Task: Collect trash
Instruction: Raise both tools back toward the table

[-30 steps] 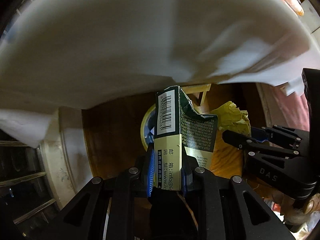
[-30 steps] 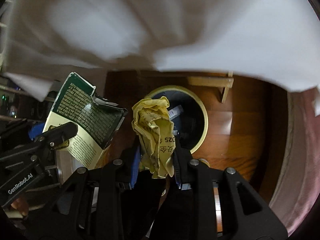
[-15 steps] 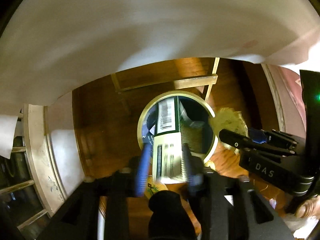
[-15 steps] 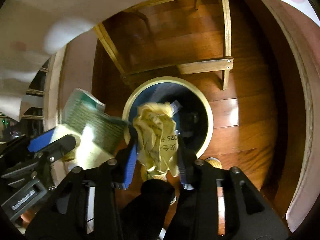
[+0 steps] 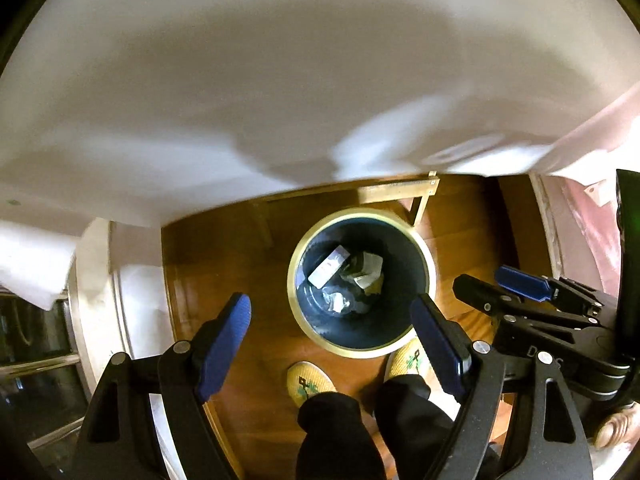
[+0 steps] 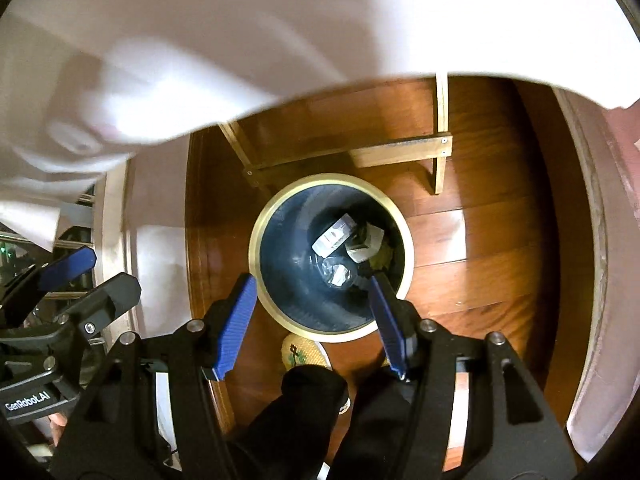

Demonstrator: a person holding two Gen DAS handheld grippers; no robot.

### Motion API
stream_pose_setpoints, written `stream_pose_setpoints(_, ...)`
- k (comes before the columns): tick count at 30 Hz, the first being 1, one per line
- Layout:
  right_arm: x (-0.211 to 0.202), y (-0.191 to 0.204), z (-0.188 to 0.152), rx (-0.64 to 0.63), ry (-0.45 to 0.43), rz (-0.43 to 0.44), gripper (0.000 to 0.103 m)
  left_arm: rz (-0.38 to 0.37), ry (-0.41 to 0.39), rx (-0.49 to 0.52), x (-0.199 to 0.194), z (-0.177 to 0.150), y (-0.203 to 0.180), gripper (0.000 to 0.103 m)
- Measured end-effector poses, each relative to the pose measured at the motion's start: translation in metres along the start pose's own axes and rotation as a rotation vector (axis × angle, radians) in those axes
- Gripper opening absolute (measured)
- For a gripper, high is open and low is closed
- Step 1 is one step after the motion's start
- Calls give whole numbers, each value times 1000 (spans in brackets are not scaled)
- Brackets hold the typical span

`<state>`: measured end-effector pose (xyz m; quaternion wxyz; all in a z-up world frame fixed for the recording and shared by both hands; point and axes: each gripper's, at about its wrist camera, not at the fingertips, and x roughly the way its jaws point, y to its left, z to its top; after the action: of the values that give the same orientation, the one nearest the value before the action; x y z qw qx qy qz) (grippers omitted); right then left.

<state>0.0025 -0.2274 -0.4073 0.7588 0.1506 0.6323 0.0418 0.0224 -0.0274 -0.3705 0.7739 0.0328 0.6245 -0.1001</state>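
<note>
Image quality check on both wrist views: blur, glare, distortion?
Left wrist: white tablecloth smeared by blur, bin fairly sharp, heavy fisheye curvature, dark corners. Right wrist: same blurred cloth, glare patch on the wood floor, bin contents dim but readable.

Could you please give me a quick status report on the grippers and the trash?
Left gripper and right gripper both empty, jaws opening above the bin. Trash lies at the bin's bottom. Nothing in the way.

Warm dim light, glare on wood floor, blurred white cloth, fisheye-bent edges
</note>
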Motion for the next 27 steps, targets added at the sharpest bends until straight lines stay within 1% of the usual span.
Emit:
stream_pose_setpoints(4, -28, 8, 5, -10, -6, 4, 56, 16, -37, 21, -36, 6, -6, 84)
stream_pose_setpoints(8, -68, 19, 9, -26, -28, 9, 56, 20, -50, 51, -75, 12, -12, 84)
stream_pose_setpoints(14, -141, 37, 13, -48, -77, 11, 56, 5, -85, 104, -147, 30, -23, 84)
stream_pose_setpoints(17, -179, 48, 16, -66, -113, 4, 56, -6, -128, 121, -188, 41, -26, 84)
stream_pose_setpoints(20, -218, 57, 20, -76, -163, -1, 56, -19, -195, 150, -232, 55, -29, 84)
stream_pose_setpoints(26, -287, 73, 32, -85, -273, -30, 56, -45, -293, 204, -299, 82, -33, 84)
stream_pose_setpoints(27, -294, 75, 32, -84, -289, -33, 56, -50, -302, 205, -305, 85, -33, 84)
